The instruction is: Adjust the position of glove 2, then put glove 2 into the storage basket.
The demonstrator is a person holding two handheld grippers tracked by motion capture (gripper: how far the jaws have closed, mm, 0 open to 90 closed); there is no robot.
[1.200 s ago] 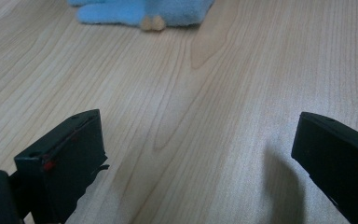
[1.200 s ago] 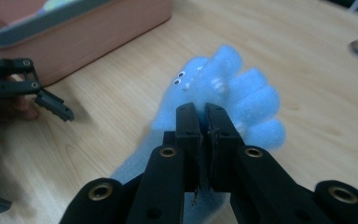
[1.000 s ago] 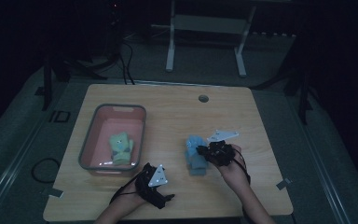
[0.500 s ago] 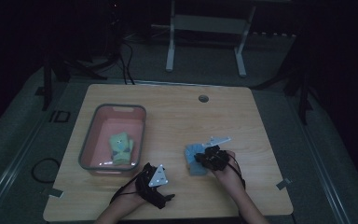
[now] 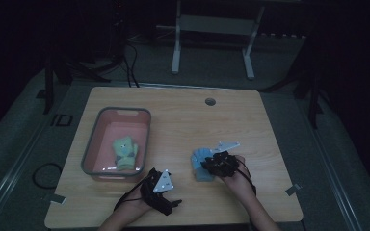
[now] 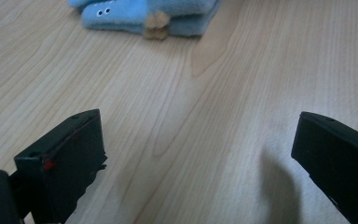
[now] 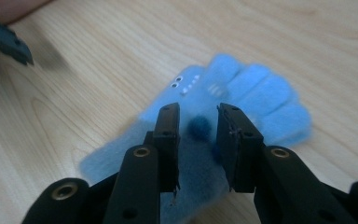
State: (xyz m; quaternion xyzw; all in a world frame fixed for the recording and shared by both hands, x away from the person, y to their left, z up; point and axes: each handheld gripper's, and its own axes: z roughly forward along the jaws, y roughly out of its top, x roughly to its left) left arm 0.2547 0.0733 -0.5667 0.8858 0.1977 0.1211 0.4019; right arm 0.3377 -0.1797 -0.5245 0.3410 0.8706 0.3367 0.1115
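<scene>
Sitting toward the left side of the wooden table (image 5: 183, 120), a pink bin with a grey rim (image 5: 99, 139) holds one green glove (image 5: 124, 153), lying flat on the bin's floor near its front end. A blue glove (image 7: 242, 98) lies flat on the bare wood well to the right of the bin, its fingers fanned out and small white eye dots near its fingertips. The right gripper (image 7: 198, 128) is down over this glove's palm, its jaws drawn close on either side of a dark blue pompom without quite meeting; whether they actually pinch the fabric cannot be told. The left gripper (image 6: 196, 154) hovers low over bare wood near the table's front edge, jaws spread wide, with the blue glove a short way ahead of it.
</scene>
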